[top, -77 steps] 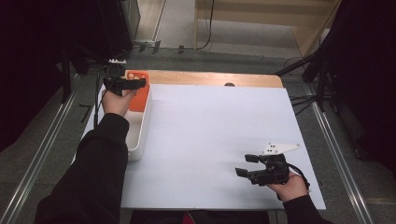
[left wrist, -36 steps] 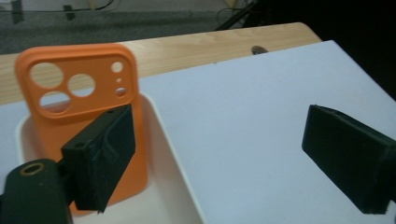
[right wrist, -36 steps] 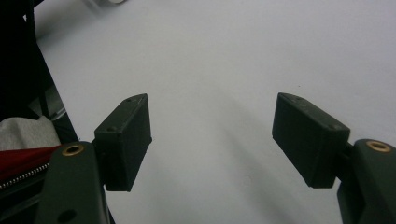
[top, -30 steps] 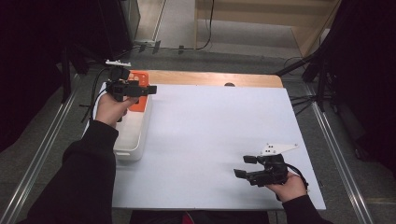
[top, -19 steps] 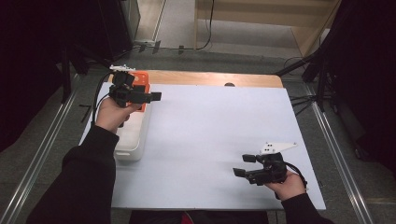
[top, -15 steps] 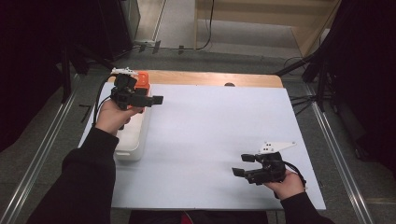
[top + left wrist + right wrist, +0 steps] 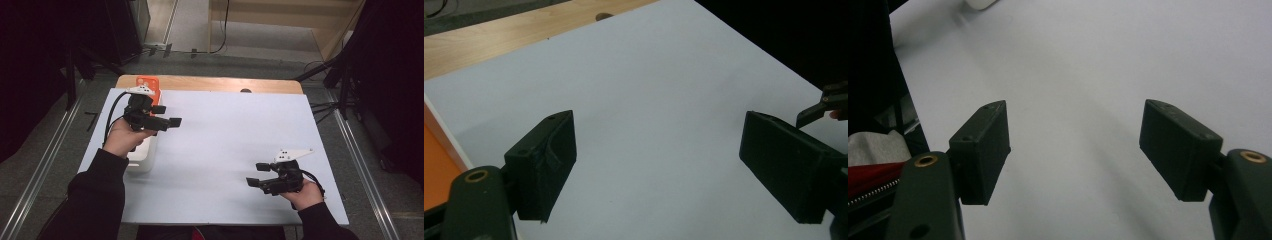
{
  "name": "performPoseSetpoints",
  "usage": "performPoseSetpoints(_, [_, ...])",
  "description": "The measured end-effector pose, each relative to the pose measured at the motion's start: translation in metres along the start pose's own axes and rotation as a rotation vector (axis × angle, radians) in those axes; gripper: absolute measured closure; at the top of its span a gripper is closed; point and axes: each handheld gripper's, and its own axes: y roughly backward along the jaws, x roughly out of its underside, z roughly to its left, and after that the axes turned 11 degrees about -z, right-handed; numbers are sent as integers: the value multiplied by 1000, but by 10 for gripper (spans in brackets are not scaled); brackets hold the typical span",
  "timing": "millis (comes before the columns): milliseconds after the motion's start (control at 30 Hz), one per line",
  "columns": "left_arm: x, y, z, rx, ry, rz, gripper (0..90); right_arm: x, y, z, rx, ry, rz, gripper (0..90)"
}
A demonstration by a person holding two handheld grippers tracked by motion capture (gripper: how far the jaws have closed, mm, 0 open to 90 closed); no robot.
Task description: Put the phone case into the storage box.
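Left gripper (image 7: 167, 116) spread, empty, just right of white bin (image 7: 142, 159) holding orange object (image 7: 148, 85) at far left; right gripper (image 7: 260, 175) spread, empty, near right over bare white sheet (image 7: 235, 125)

**A recording lab set up around one table**

This looks like a lab or studio bay built for filming table work. A wooden table (image 7: 210, 84) carries a plain white sheet (image 7: 235, 135) that covers nearly all of its top. Dark curtains (image 7: 395, 75) hang close on both sides. Metal rails (image 7: 42, 165) run along the grey floor beside the table, and black stand legs (image 7: 340, 75) with loose cables (image 7: 222, 30) stand at the far corners. Light wooden shelving (image 7: 280, 20) sits against the far wall. A white bin (image 7: 145, 152) with an orange item (image 7: 148, 82) in it sits at the table's left edge.
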Motion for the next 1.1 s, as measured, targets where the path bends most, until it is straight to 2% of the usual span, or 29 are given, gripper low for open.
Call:
performPoseSetpoints(167, [10, 1, -3, 11, 5, -27, 151, 0, 0, 0, -4, 4, 0, 272])
performPoseSetpoints(267, [16, 1, -5, 9, -11, -16, 152, 0, 0, 0, -4, 4, -1, 272])
performPoseSetpoints(300, [18, 1, -6, 15, -5, -19, 151, 0, 0, 0, -4, 3, -1, 272])
performPoseSetpoints(600, [35, 10, -14, 43, -42, -31, 151, 0, 1, 0, -6, 3, -2, 272])
performPoseSetpoints(933, [52, 13, -25, 80, -74, -21, 151, 0, 0, 0, -3, 4, 0, 272])
performPoseSetpoints(1100, [60, 12, -29, 80, -85, -5, 151, 0, 0, 0, -5, 4, 2, 272])
